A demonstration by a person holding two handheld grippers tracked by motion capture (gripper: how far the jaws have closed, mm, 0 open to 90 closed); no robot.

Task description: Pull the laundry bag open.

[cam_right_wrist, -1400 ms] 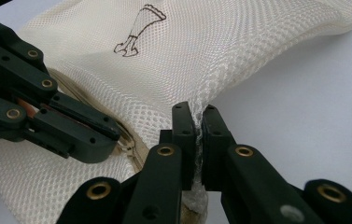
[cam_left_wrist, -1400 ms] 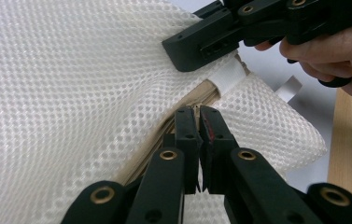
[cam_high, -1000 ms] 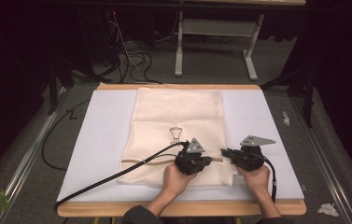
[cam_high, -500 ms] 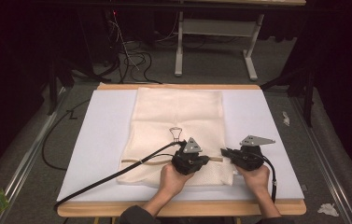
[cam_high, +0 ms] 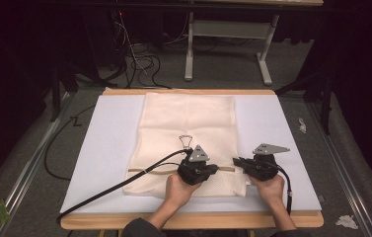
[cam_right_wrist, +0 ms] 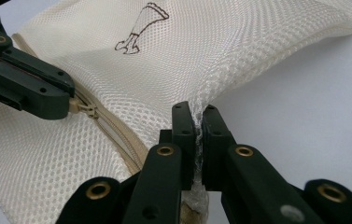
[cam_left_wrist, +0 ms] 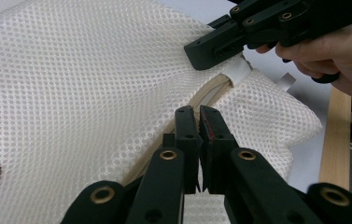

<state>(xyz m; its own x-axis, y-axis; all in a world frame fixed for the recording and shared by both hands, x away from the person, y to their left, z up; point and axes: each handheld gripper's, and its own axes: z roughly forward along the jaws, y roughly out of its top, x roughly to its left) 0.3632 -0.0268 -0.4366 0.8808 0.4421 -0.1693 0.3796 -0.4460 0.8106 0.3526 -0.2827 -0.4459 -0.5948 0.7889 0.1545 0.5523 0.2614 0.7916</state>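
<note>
Dark floor with loose cables is lying all around a white table [cam_high: 104,148] with a wooden rim. On the table, a big cream mesh bag [cam_high: 188,123] is lying flat, reaching from the far edge almost to the near edge, a bit right of the middle. A zipper [cam_left_wrist: 201,100] is running across the bag close to the near edge. Two hands are coming in from the near edge, each one holding a black claw. The left claw [cam_left_wrist: 200,122] is squeezing shut on the bag right at the zipper line. The right claw [cam_right_wrist: 197,122] is squeezing shut on the mesh near the bag's right side, pulling a fold of it up.
</note>
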